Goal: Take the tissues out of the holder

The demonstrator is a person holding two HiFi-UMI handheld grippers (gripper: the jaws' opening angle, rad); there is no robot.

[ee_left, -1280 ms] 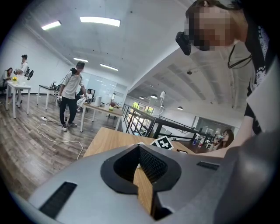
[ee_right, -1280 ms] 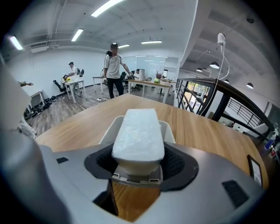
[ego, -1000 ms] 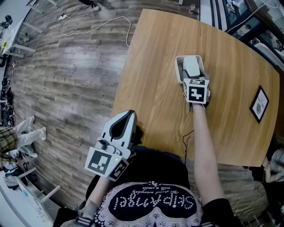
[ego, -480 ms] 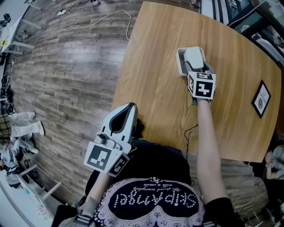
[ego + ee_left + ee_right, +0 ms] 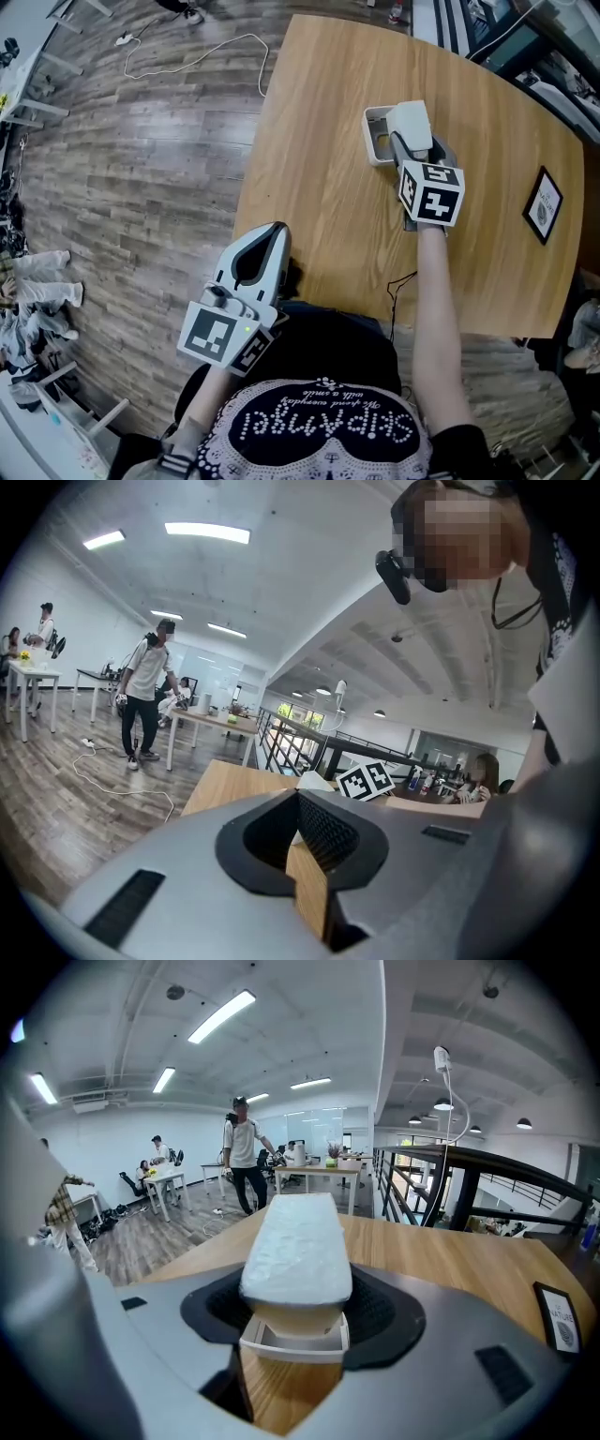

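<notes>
**Q:** What stood at the left of the scene?

**A:** The left gripper (image 5: 272, 238) hung over the near edge of the wooden table (image 5: 319, 112), its jaws drawn together on nothing.

**Q:** And further right?

**A:** The right gripper (image 5: 413, 142) was clamped on the white pack of tissues (image 5: 409, 120), one pad against each long side. The pack sat raised and tilted above the white holder (image 5: 373, 142). Its lower end was just over the open top, and whether it had cleared the rim could not be told. A framed card (image 5: 544, 204) lay well apart at the far right.

**Q:** How would the pack handle?

**A:** Probably light and soft, a block that gives when squeezed, and it may slip. The long sides near the middle looked the best hold, firm enough to carry but not to crush. The holder was unheld and likely light, so it could tip or drag if the pack caught its rim.
</notes>
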